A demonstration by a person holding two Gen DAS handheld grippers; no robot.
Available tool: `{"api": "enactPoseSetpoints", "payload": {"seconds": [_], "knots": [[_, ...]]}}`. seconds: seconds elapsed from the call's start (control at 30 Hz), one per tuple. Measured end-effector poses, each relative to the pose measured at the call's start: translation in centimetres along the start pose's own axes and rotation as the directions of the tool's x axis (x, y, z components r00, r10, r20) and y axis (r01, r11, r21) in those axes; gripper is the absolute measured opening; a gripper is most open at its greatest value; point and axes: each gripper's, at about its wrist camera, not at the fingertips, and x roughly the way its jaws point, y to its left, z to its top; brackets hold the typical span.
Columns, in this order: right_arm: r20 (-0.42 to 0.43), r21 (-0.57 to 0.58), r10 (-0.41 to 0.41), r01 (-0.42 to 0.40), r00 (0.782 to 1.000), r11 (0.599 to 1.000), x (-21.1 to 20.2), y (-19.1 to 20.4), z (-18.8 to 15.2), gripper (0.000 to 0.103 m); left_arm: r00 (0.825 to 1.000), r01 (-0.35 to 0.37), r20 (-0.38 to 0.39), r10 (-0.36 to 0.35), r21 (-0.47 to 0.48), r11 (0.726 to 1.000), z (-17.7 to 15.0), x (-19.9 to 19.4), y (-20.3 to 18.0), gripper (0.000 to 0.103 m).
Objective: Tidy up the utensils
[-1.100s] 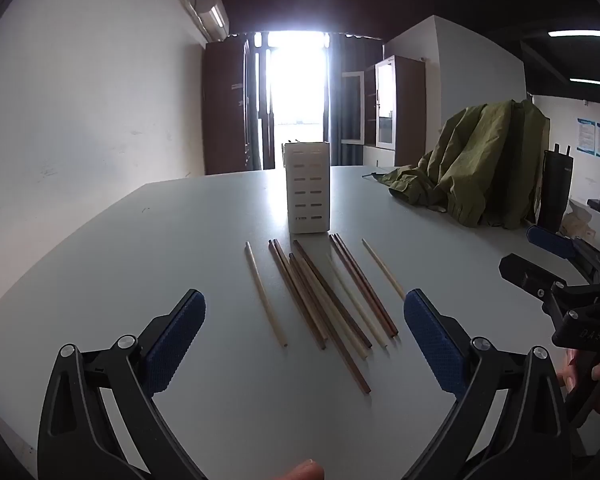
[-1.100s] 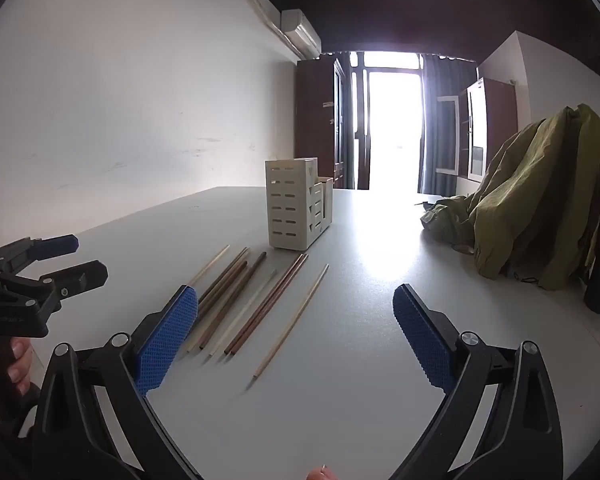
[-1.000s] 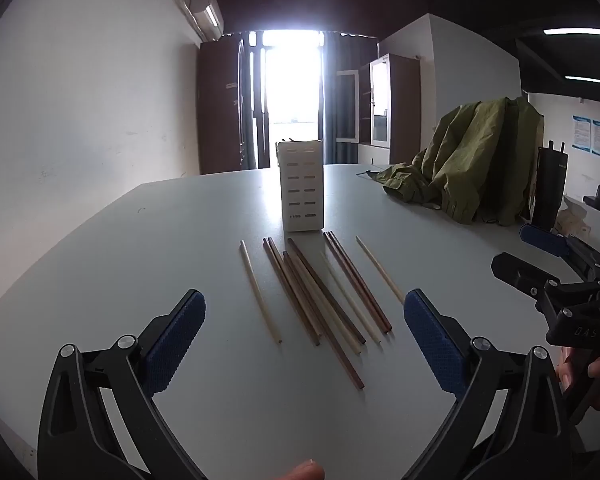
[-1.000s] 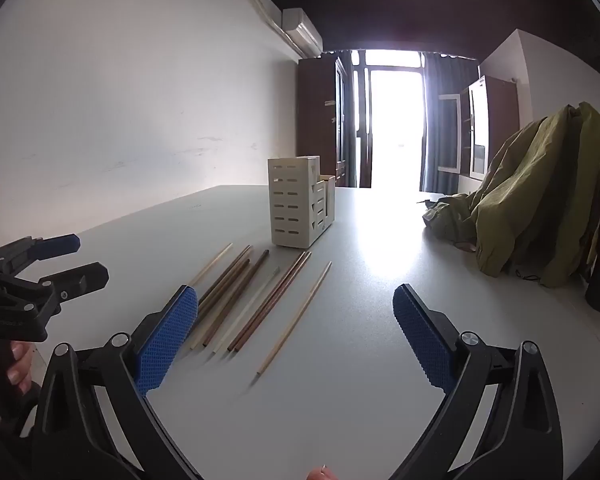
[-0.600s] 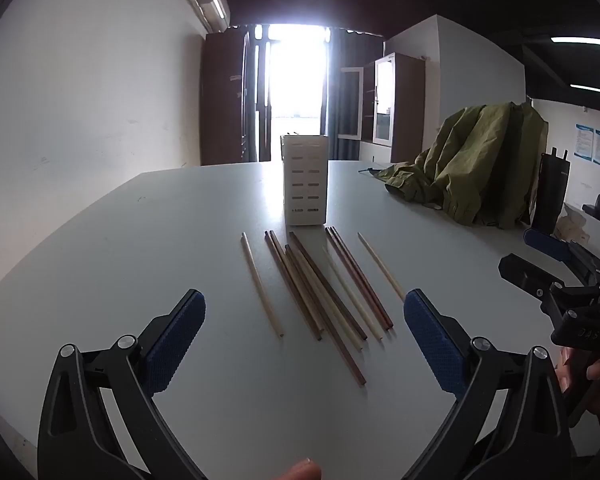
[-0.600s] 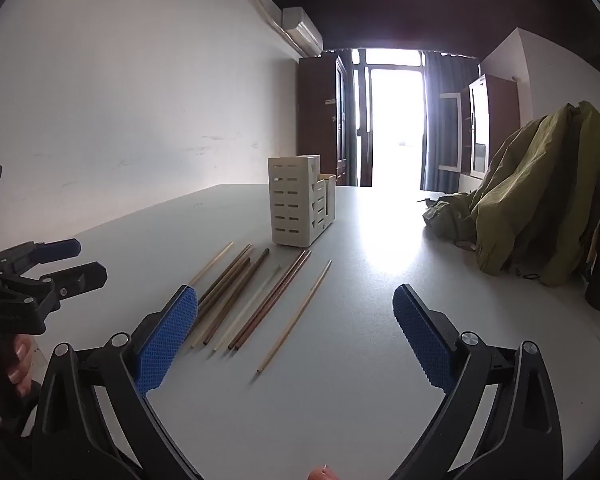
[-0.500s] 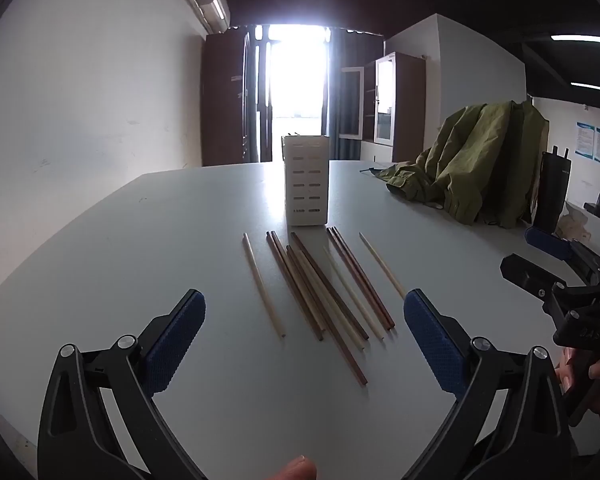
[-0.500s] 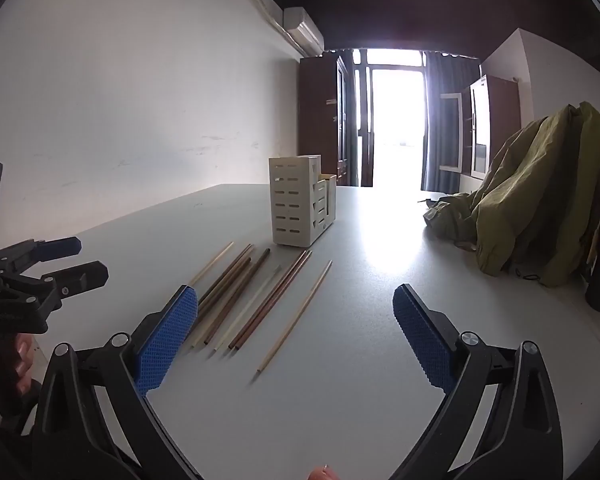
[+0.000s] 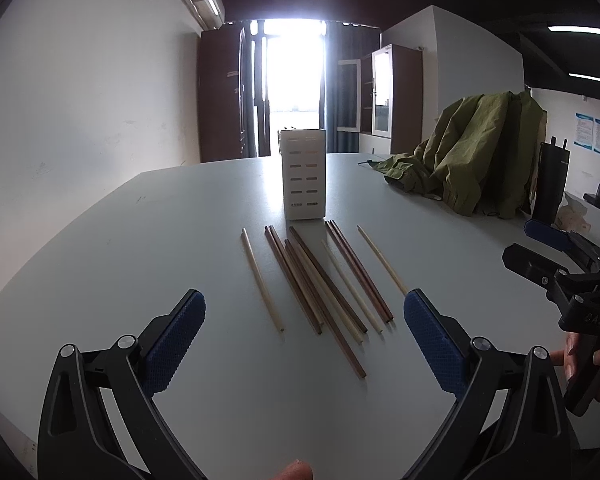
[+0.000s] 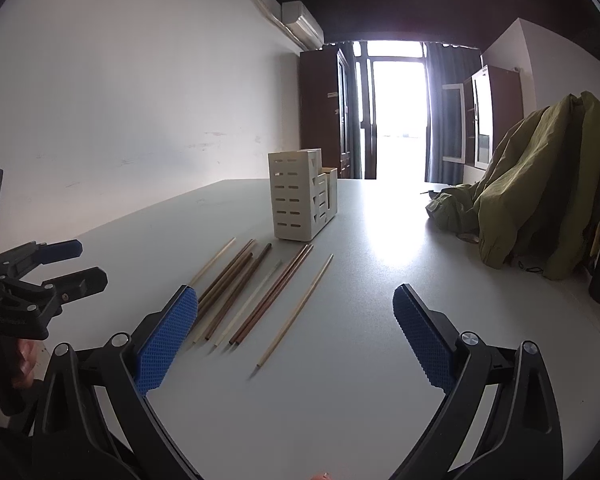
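In the left wrist view, the left gripper point(image 9: 304, 330) is held level above the near table point(image 9: 148, 240), jaws wide apart and empty. Chopsticks point(image 9: 320, 280) are laid loosely side by side just ahead, before a slotted white utensil holder point(image 9: 304, 174). The right gripper point(image 9: 540, 250) is cut off at right.

In the right wrist view, the right gripper point(image 10: 296, 322) is likewise spread wide, empty, with the chopsticks point(image 10: 256, 292) to its left. The holder's point(image 10: 300, 200) contents cannot be made out.

Pale grey tabletop point(image 9: 180, 216) carries chopsticks point(image 9: 320, 280) in mixed shades — cream, tan and dark reddish brown. An off-white slotted holder point(image 9: 303, 174) stands behind them. Each black tool point(image 9: 304, 330) has blue dimpled pads point(image 10: 166, 334) — an olive-green jacket point(image 9: 476, 152) lies beyond
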Motion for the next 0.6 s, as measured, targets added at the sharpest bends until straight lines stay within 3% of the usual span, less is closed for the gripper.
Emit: {"api": "enactPoseSetpoints", "payload": {"seconds": [0.3,0.6], "knots": [[0.001,-0.015,0.003,-0.003,1.0,1.0,-0.02,0.22,0.09,0.099,0.999,0.03,-0.022,-0.031,-0.048,0.998,0.01,0.06,0.73,0.098],[-0.017,-0.022,-0.011,0.011,1.0,1.0,0.13,0.36,0.22,0.099,1.0,-0.011,-0.009,0.01,-0.028,1.0,-0.11,-0.03,0.36,0.098]]}}
